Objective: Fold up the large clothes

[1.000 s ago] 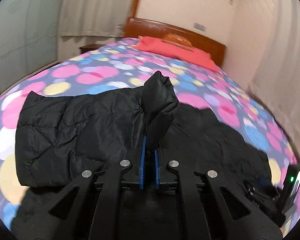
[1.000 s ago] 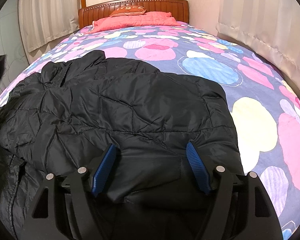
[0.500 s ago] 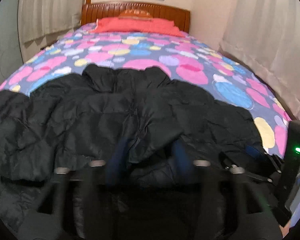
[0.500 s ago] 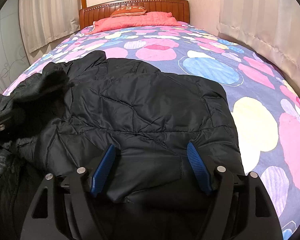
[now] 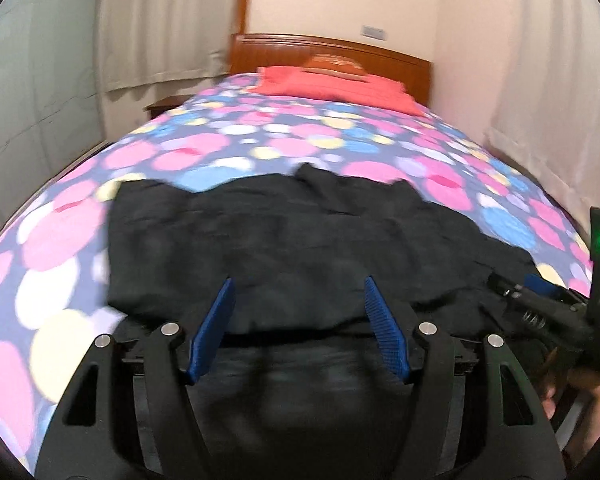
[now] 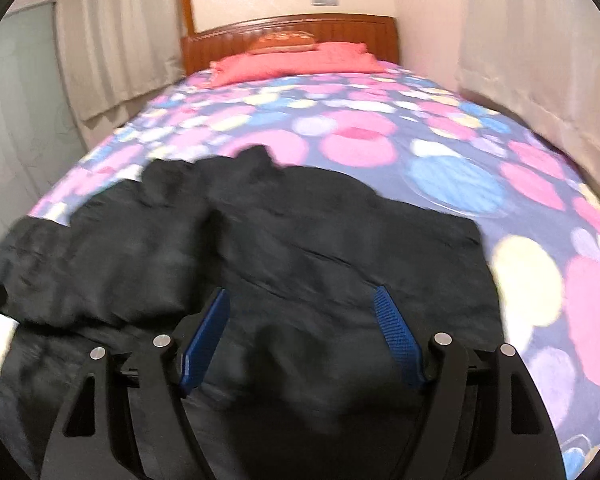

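While it lies crosswise, black jacket (image 6: pixel 300 248), collar toward headboard (image 6: pixel 292 30).

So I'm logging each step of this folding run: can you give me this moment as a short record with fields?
garment: black padded jacket, lying spread on the bed
surface: bedspread with pink, blue and yellow dots
left gripper: jaws open, holding nothing, above the jacket's near edge
right gripper: jaws open, holding nothing, above the jacket
far end: red pillow against the wooden headboard
image quality: both views motion-blurred
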`<act>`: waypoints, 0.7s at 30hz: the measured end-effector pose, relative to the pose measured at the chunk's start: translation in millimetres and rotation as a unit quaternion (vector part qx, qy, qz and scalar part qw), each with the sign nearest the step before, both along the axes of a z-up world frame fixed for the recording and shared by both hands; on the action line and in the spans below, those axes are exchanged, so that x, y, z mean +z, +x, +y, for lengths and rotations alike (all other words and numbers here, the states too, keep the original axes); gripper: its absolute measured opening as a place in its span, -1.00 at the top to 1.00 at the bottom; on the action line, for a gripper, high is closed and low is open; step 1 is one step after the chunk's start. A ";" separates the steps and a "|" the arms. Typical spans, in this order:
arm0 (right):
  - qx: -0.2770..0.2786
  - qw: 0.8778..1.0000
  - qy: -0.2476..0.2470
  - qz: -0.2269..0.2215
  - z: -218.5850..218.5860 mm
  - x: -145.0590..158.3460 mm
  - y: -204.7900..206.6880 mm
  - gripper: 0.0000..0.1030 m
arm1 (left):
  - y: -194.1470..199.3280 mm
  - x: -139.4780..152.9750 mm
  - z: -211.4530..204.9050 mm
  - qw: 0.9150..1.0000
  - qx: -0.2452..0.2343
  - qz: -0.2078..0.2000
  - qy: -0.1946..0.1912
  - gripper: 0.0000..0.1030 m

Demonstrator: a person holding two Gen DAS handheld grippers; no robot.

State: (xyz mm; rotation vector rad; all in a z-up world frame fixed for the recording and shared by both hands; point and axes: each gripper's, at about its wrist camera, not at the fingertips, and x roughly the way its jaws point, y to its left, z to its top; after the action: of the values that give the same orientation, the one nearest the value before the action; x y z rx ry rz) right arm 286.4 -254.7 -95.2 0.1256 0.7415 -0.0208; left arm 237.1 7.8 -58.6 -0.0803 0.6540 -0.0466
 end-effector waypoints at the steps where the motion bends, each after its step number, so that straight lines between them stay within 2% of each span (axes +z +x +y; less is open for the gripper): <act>1: 0.007 1.000 0.012 0.002 5.4 1.7 4.5 -0.43 | -2.7 2.3 14.8 1.000 0.015 -0.003 -0.002 -0.28; 3: 0.018 0.999 0.042 0.008 20.5 2.4 21.3 -0.43 | -6.7 5.7 40.9 0.999 0.044 -0.010 0.000 -0.28; 6: 0.027 0.997 0.063 0.027 37.4 -6.2 42.7 -0.43 | -8.9 6.9 70.8 0.997 0.076 -0.014 0.001 -0.28; 7: 0.037 0.996 0.073 0.042 46.2 -12.7 52.5 -0.33 | -8.6 6.3 81.8 0.996 0.089 -0.013 0.001 -0.28; 8: 0.048 0.995 0.073 0.055 55.0 -18.8 59.0 0.17 | -7.7 4.8 90.6 0.995 0.098 -0.010 -0.001 -0.28; 9: 0.054 0.994 0.066 0.068 62.2 -23.5 63.7 0.31 | -6.4 2.5 97.8 0.994 0.105 -0.006 -0.003 -0.28; 11: 0.064 0.994 0.055 0.062 68.4 -23.2 63.1 0.55 | -1.7 -2.0 110.3 0.993 0.116 0.004 -0.008 -0.28; 13: 0.062 0.996 0.036 0.045 68.0 -15.5 55.5 0.60 | 1.6 -3.8 116.6 0.993 0.119 0.006 -0.010 -0.28; 17: 0.014 1.000 -0.003 0.003 34.6 1.3 38.1 0.63 | 10.7 -6.5 114.9 0.993 0.116 0.005 -0.002 -0.29; 19: -0.013 1.000 -0.026 0.000 13.6 1.7 34.0 0.63 | 18.3 -10.3 108.7 0.994 0.110 0.010 0.001 -0.29; 21: -0.029 0.999 -0.037 0.016 -6.3 -8.6 34.9 0.63 | 24.7 -14.3 102.2 0.994 0.105 0.015 0.005 -0.29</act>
State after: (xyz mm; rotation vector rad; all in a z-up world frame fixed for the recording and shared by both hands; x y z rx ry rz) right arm 321.3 -260.9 -103.8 0.0767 0.7681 -0.1057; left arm 261.8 110.1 -72.9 -0.1407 0.6731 0.1604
